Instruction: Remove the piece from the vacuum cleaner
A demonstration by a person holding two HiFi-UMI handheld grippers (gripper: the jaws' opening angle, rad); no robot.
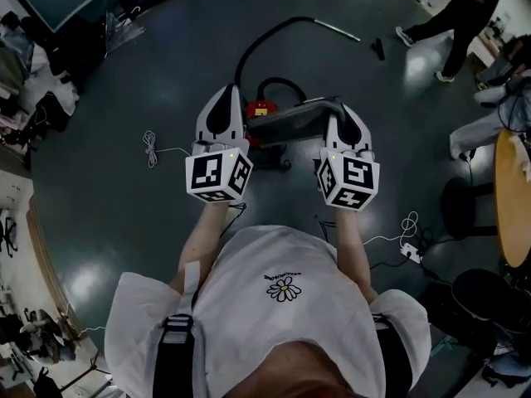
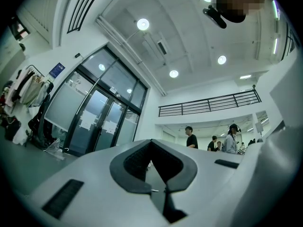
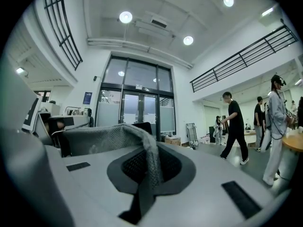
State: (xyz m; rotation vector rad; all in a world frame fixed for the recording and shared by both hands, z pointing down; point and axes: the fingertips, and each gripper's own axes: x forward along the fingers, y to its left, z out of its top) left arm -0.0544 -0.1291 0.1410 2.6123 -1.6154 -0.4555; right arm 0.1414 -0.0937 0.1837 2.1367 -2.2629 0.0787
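Right gripper: jaws closed on one edge of the grey mesh fabric piece, which runs out from the jaws toward the left.

Left gripper: jaws closed together with nothing between them. In the head view it sits just beside the piece's free end.

Both grippers are held level above the red canister vacuum cleaner, which stands on the dark floor with its black hose looping away.

Status: the piece appears lifted off the cleaner body, so removal is judged largely complete. Whether its underside is fully detached cannot be confirmed.

Remaining: carry the piece clear and set it down.
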